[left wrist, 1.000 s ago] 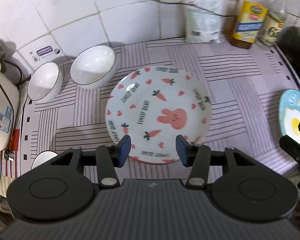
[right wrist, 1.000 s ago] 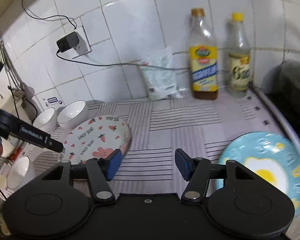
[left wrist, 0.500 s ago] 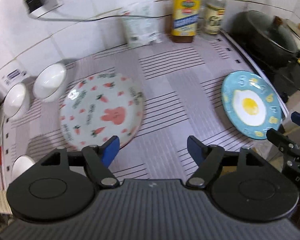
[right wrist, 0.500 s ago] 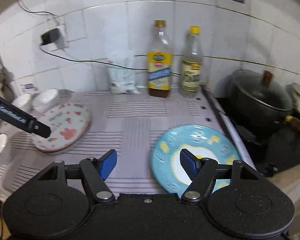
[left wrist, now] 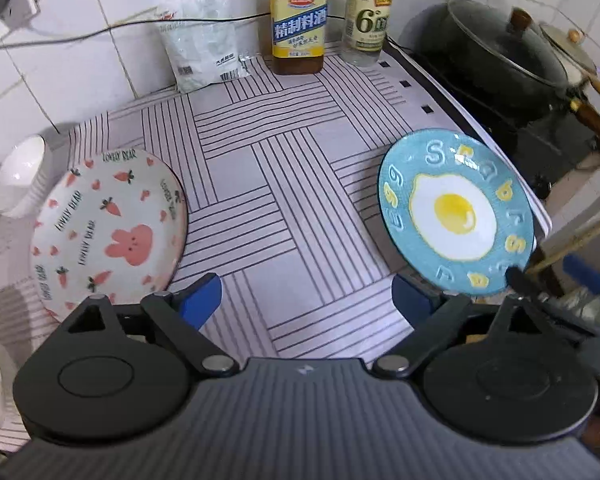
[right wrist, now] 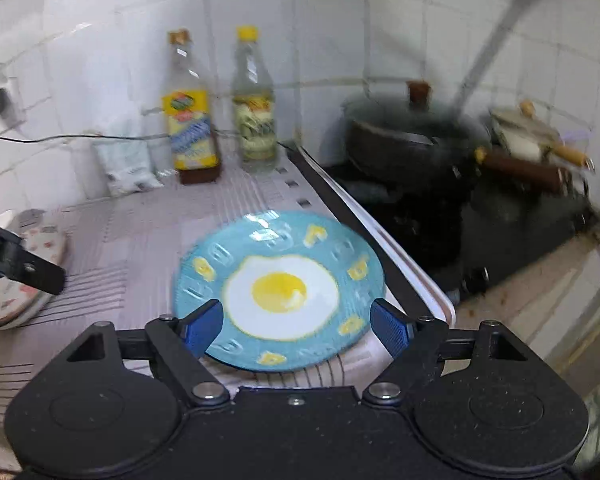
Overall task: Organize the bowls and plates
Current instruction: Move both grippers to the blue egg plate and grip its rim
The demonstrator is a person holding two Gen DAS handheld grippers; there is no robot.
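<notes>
Blk grippers point(left wrist: 306, 300), blue pads point(right wrist: 388, 326), silver pivot screws.

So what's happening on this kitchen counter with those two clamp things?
A person is tidying dishes with a hand-held gripper in each hand. The right gripper, jaws opening, is lined up over the blue egg plate near the stove but grips nothing yet. The left gripper, jaws also opening, holds nothing above the striped mat. The bunny plate and a white bowl sit untouched beside the wall.

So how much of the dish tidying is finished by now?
Nothing looks stacked yet: the bunny plate and egg plate lie apart, a bowl beside the bunny plate. The right tool is opening over the egg plate, holding nothing. All the gathering remains.
</notes>
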